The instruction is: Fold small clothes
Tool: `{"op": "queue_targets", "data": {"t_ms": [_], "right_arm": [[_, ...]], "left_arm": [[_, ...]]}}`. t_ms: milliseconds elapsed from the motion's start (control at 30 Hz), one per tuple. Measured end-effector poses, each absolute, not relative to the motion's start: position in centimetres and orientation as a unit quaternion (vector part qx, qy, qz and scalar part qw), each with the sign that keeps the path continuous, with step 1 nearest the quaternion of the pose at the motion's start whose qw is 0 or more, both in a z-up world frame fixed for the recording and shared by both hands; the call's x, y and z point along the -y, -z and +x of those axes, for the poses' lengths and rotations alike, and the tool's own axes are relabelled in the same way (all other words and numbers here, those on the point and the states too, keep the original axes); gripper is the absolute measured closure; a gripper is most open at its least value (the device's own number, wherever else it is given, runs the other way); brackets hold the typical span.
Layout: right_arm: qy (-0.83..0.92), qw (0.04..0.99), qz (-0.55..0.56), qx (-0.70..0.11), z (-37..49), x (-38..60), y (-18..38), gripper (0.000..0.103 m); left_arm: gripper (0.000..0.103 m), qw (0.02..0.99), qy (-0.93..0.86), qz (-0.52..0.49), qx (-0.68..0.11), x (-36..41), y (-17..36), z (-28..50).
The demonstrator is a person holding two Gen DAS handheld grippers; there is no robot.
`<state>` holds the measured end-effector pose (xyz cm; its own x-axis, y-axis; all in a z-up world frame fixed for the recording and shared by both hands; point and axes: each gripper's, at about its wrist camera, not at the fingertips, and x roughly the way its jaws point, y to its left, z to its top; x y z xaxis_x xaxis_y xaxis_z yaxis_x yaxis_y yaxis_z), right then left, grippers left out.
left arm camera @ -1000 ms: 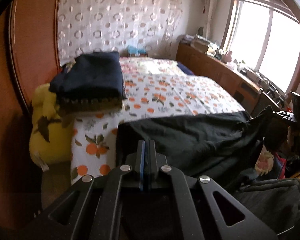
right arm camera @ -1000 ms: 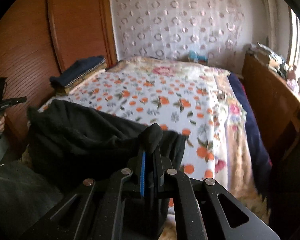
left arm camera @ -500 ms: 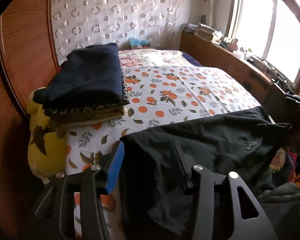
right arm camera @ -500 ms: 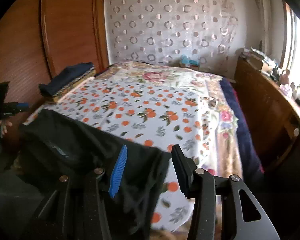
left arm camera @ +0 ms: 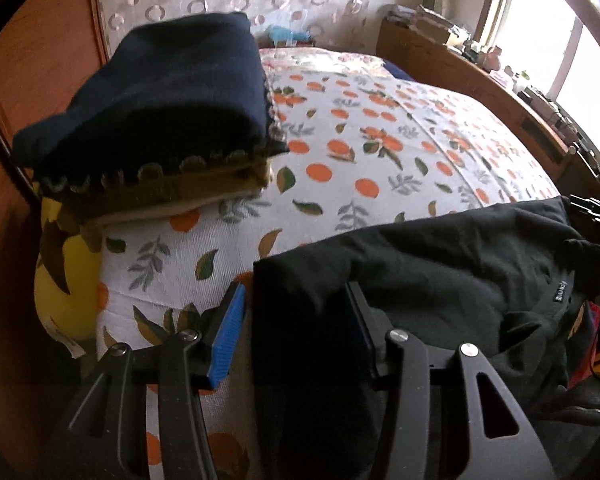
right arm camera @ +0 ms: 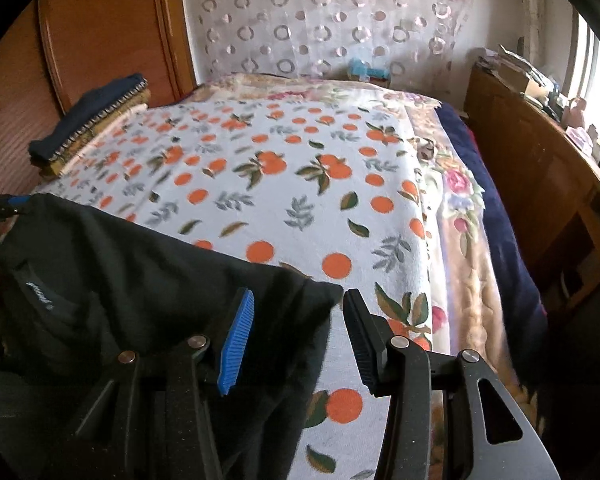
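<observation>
Black soft-fabric garment (left arm camera: pixel 440 280) lying spread along the near edge of the orange-print bedspread (left arm camera: pixel 380 152), lower part hanging over the side. Step in hand, by judgement: laying out before the first fold. Left gripper (left arm camera: pixel 296 332) released, jaws wide, straddling one top corner; right gripper (right arm camera: pixel 296 332) likewise released at the opposite corner. Next move calling for re-gripping both corners and carrying them across evenly. Counting: one black garment, two grippers, one stack of folded dark-blue and olive textiles (left arm camera: pixel 160 120).

Garment (left arm camera: pixel 440 280) on near edge of bed (left arm camera: pixel 380 152). Folded stack (left arm camera: pixel 160 120) on bed's left side, beyond garment. Curtain (right arm camera: pixel 320 20) behind bed. Cabinet (right arm camera: pixel 532 168) along bed's right side.
</observation>
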<state>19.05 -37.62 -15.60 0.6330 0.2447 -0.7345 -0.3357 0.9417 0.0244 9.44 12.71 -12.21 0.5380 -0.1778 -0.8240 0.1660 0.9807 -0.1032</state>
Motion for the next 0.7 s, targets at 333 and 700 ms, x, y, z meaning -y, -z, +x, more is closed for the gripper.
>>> {"op": "queue_targets", "data": {"t_ms": [333,700], "right_arm": [[-0.163,0.895,-0.045,-0.413,20.3,37.6,16.3,0.053],[-0.220,0.883,-0.063,-0.410,19.4,36.6,16.7,0.085]], "left_arm": [[0.047,0.877,0.093,0.004,-0.471,-12.6,12.4,9.7],[0.064,0.882,0.112,0.005,-0.458,-12.5,12.4,9.4]]}}
